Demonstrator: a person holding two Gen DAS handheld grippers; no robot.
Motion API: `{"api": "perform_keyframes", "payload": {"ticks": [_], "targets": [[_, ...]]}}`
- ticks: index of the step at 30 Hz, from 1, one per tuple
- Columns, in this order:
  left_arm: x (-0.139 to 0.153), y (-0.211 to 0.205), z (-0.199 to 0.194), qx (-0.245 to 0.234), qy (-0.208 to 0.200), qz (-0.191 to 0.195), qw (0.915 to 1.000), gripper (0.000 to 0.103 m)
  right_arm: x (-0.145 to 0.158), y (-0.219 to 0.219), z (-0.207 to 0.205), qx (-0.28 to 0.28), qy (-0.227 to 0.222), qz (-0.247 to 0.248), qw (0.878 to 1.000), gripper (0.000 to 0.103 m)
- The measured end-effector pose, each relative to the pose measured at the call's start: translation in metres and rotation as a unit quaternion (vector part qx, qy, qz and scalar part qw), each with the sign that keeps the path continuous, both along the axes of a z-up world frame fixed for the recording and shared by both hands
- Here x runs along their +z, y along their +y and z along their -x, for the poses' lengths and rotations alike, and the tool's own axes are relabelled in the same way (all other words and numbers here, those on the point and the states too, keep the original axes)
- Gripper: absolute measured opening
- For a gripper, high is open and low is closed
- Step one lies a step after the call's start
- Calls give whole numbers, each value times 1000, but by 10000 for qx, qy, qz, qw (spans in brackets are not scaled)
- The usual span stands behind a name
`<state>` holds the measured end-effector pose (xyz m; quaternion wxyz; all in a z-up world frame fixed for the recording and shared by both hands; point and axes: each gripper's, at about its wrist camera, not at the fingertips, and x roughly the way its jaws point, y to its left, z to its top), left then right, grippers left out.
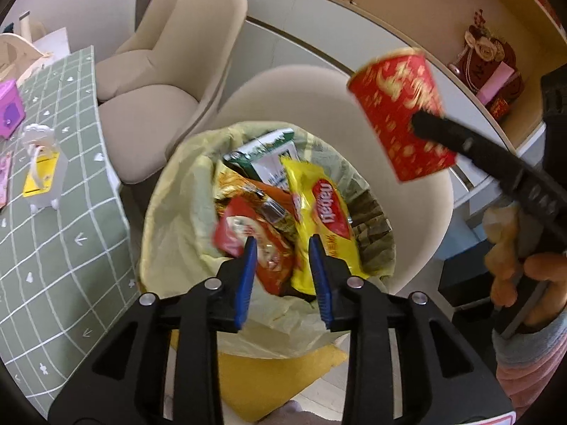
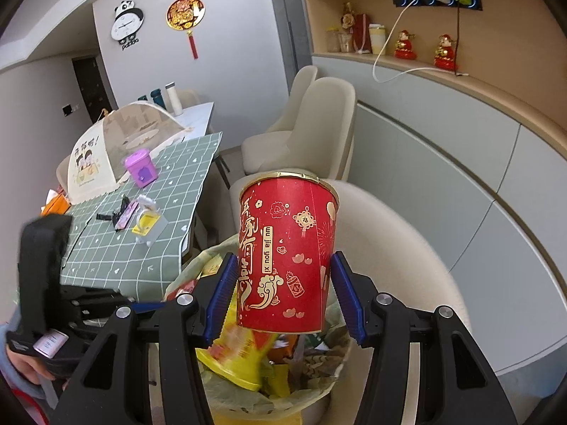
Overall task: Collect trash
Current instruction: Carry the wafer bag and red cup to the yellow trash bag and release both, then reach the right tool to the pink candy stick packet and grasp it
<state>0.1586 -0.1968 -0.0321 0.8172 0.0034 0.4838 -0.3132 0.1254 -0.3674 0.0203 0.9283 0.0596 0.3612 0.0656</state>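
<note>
Red cup [image 2: 288,255] between right jaws, upright.

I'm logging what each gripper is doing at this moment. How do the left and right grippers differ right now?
The right gripper is shut on a red paper cup, blue pads against its sides; the left gripper is open and holds nothing. The right gripper carries the cup upright above the trash bin; the left gripper points down into the bin, over the snack wrappers. Both have black jaws with blue pads and hang over the same bin.
</note>
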Motion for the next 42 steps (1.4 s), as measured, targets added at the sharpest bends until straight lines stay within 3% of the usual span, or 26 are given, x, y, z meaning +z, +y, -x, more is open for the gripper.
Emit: {"api": "perform_keyframes", "payload": {"ticks": [5,11,19,27,34,42], "targets": [[16,29,-1,477,-68,131,9988,30,-30,17,-7,211,254,10,9995,51],[29,66,-1,1011,-416,68,9940,30,-89,36,-24,405,828,85,9957,51],[36,113,3,1583,-611,-16,9855,30,-115,50,-25,629,1204,436,9898,51],[26,147,5,1957,-533,-121,9791,30,-100,51,-11,531,1079,355,9921,53],[16,184,4,2333,-410,15,9715,30,-60,53,-2,367,741,209,9964,54],[4,238,-1,2896,-313,130,9565,31,-21,99,-11,829,436,378,9949,54]]}}
